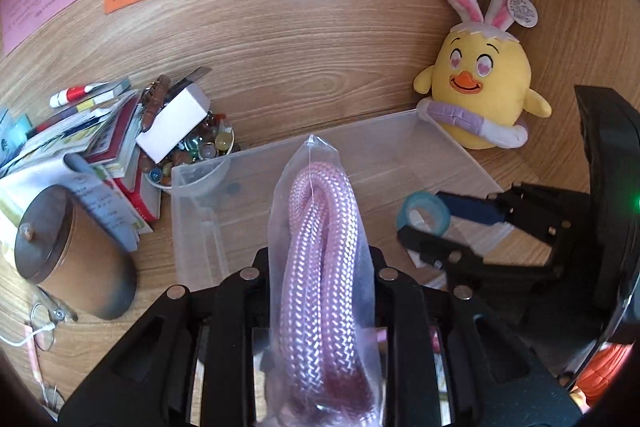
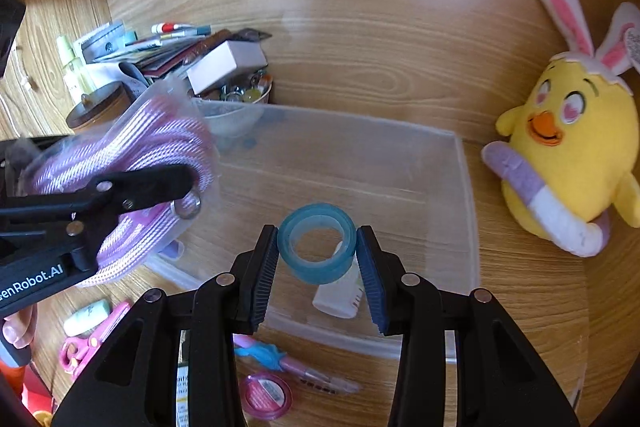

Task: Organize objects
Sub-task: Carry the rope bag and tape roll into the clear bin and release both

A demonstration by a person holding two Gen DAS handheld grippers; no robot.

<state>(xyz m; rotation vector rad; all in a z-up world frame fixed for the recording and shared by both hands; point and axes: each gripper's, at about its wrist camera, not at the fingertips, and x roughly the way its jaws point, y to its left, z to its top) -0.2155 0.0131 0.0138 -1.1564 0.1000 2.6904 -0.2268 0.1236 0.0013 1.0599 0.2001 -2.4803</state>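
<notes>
My left gripper (image 1: 320, 267) is shut on a clear bag of pink rope (image 1: 320, 247), which sticks up over a clear plastic bin (image 1: 452, 147). In the right wrist view the same bag of pink rope (image 2: 132, 155) hangs at the bin's left rim, pinched by the left gripper (image 2: 188, 195). My right gripper (image 2: 318, 247) is shut on a roll of blue tape (image 2: 318, 243), held over the bin's (image 2: 464, 187) inside. The left wrist view shows that blue tape (image 1: 424, 213) between the right gripper's fingers (image 1: 468, 209). A white tube (image 2: 340, 295) lies under the tape.
A yellow chick plush (image 1: 484, 79) with rabbit ears sits right of the bin. Left of it are a bowl of marbles (image 1: 200, 151), a white box (image 1: 172, 127), stacked books (image 1: 112, 147) and a brown jar (image 1: 72, 251). Pink scissors (image 2: 88, 343), a pen (image 2: 280, 359) and a pink tin (image 2: 266, 395) lie nearer.
</notes>
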